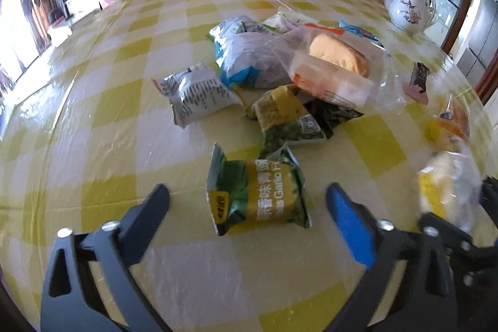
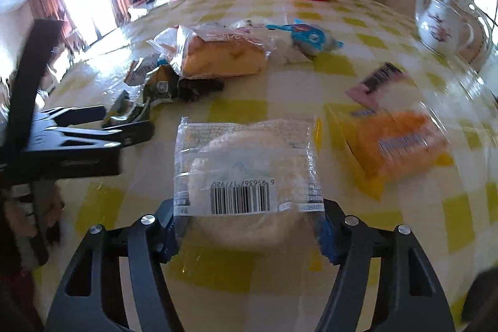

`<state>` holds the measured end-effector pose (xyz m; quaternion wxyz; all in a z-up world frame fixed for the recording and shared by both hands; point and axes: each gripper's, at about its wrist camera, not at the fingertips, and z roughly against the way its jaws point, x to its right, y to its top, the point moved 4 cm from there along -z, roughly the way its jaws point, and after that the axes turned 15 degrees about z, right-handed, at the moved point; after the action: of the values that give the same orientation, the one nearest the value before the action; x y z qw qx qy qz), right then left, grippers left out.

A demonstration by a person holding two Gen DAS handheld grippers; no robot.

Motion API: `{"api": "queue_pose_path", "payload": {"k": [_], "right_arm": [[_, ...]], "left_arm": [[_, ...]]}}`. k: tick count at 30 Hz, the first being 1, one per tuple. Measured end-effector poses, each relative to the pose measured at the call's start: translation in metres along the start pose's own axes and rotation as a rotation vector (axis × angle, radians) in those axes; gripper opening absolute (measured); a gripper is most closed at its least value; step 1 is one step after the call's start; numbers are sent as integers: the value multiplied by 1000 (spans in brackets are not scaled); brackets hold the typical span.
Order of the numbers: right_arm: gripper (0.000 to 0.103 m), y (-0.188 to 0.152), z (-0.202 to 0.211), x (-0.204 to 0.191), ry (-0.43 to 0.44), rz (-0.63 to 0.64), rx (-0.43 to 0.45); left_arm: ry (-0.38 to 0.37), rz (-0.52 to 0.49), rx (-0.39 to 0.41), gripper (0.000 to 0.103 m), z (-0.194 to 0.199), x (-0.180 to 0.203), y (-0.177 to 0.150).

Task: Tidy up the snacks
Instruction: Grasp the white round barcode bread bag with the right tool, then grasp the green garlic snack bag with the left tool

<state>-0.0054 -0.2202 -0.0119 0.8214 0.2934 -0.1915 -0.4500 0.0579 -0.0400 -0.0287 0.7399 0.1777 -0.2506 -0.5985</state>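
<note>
Right gripper clamped on a clear-wrapped round white cake; left gripper spread wide around a green garlic snack packet

The cake's near edge is hidden between the fingers, its label blurred; barcode end toward the camera, wrapper's long axis running away over the checked tablecloth. The green packet lies flat between the parted left fingers, untouched, print running sideways. Beyond, overlapping packets in a pile hide each other; an orange packet is motion-blurred
</note>
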Motion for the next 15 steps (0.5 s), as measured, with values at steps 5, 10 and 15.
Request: {"api": "queue_pose_path", "payload": {"k": [5,10,15], "right_arm": [[66,-4,14,-2,-16,-14,60],[66,-3,15,4,-10,-34,76],[66,-5,17,9,-9,-69,87]], "left_arm": [[-60,28,32,43,16,-10,-11],[-101,70,85,43,33,-20,-18],[-118,86,110,43,46,-23,-26]]}}
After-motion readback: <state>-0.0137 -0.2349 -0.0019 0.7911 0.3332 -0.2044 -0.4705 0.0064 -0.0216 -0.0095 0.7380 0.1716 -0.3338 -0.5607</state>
